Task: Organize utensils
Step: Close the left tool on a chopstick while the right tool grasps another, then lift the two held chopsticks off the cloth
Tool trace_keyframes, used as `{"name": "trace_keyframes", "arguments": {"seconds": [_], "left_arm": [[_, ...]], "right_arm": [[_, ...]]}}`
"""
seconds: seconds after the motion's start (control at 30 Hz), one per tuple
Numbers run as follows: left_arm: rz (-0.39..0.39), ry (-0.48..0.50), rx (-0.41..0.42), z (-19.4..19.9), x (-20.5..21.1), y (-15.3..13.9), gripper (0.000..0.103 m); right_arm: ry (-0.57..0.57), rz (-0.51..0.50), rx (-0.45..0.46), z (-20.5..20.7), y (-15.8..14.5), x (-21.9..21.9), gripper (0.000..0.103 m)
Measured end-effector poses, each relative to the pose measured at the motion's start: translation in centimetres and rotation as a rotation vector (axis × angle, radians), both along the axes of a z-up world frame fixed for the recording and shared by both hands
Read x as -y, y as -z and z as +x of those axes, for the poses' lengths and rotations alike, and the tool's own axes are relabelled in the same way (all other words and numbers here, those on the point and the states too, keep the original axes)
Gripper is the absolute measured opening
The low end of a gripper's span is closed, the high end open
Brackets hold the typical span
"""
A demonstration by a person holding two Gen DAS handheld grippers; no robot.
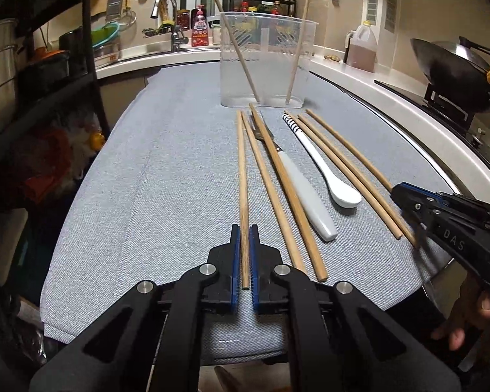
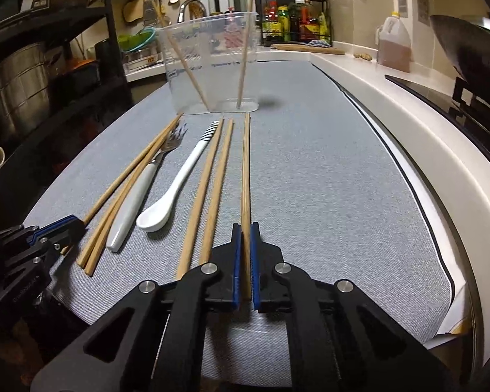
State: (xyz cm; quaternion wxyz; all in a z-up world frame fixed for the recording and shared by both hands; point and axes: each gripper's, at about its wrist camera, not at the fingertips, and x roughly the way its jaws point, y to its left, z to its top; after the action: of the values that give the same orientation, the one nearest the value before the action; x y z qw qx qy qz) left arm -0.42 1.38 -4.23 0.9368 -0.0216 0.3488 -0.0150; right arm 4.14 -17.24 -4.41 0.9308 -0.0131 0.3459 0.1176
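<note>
Left claw (image 1: 244,254) is clamped on the near end of the leftmost chopstick (image 1: 242,176), which lies flat on the grey desk (image 1: 147,179) pointing at the clear holder (image 1: 268,58). Right claw (image 2: 245,258) pinches the rightmost chopstick (image 2: 246,170) the same way, probably just off the cloth. Between them lie more chopsticks, a fork (image 1: 297,189) and a white spoon (image 1: 323,170)

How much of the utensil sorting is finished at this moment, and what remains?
Done: two chopsticks stand in the clear holder.

In hand: the left gripper is shut on the leftmost chopstick, and the right gripper is shut on the rightmost chopstick.

Left: four more chopsticks, the fork and the white spoon lie on the grey mat.
</note>
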Motion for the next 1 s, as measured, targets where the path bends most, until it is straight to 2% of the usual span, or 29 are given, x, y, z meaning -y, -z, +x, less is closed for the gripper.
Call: {"name": "trace_keyframes", "arguments": {"seconds": [0.3,0.67,1.0], "left_arm": [[-0.017,-0.032,0.013,0.1,-0.6,0.1,0.006],[0.001,-0.041,0.052,0.4,0.2,0.3,0.006],[0.012,-0.07,0.07,0.4,-0.1,0.3,0.006]], "right_arm": [[0.034,0.001,-0.005,0.2,0.0,0.7,0.007],[0.04,-0.02,0.054,-1.0,0.4,0.1,0.008],[0.038,-0.024,0.058,-1.1,0.3,0.0,0.006]]}}
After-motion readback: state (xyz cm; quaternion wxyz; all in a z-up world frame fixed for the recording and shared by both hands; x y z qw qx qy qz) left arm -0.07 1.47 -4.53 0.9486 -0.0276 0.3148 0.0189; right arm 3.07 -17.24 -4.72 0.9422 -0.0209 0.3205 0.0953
